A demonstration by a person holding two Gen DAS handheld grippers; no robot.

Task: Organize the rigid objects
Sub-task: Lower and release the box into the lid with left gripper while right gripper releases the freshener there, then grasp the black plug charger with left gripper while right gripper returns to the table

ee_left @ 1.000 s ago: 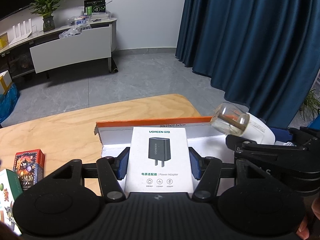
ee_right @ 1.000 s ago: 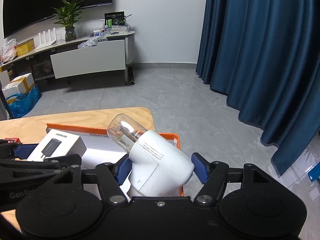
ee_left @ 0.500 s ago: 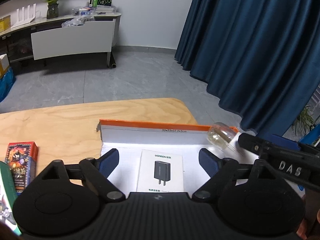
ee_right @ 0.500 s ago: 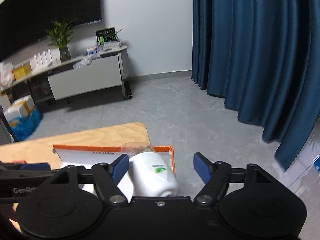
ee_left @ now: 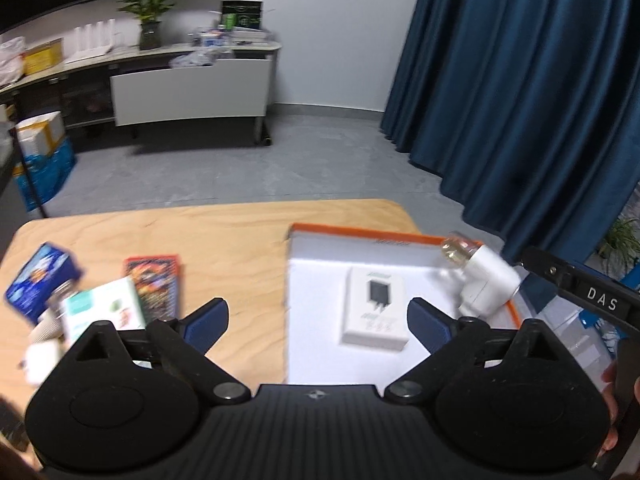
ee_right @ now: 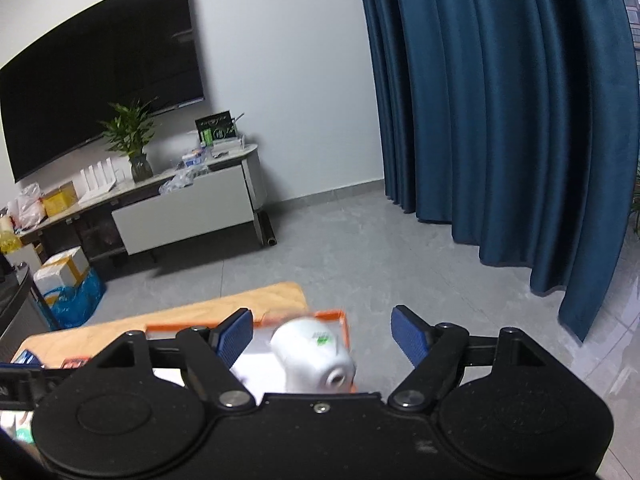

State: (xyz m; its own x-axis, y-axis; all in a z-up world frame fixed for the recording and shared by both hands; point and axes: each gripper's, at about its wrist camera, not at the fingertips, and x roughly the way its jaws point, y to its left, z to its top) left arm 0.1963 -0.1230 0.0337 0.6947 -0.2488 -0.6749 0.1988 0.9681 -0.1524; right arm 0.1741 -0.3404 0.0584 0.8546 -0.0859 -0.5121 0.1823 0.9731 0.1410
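Observation:
An orange-rimmed white box [ee_left: 360,234] lies on the wooden table [ee_left: 224,232]. Inside it lies a white power adapter box [ee_left: 376,312] and, at its right side, a white device with a clear glass cap [ee_left: 486,280]. The device also shows in the right wrist view [ee_right: 316,356], resting in the box [ee_right: 328,314] between the open fingers. My left gripper [ee_left: 318,320] is open and empty, above the box's left edge. My right gripper [ee_right: 322,332] is open and raised over the box.
At the table's left lie a red card box [ee_left: 154,280], a white-green box [ee_left: 104,312], a blue box [ee_left: 38,280] and small white items [ee_left: 40,356]. A blue curtain [ee_left: 520,100] hangs right. A TV cabinet [ee_left: 188,84] stands far back.
Both grippers opened: the left let go of the adapter box, the right let go of the white device, both now in the orange box. Both grippers have pulled back and up.

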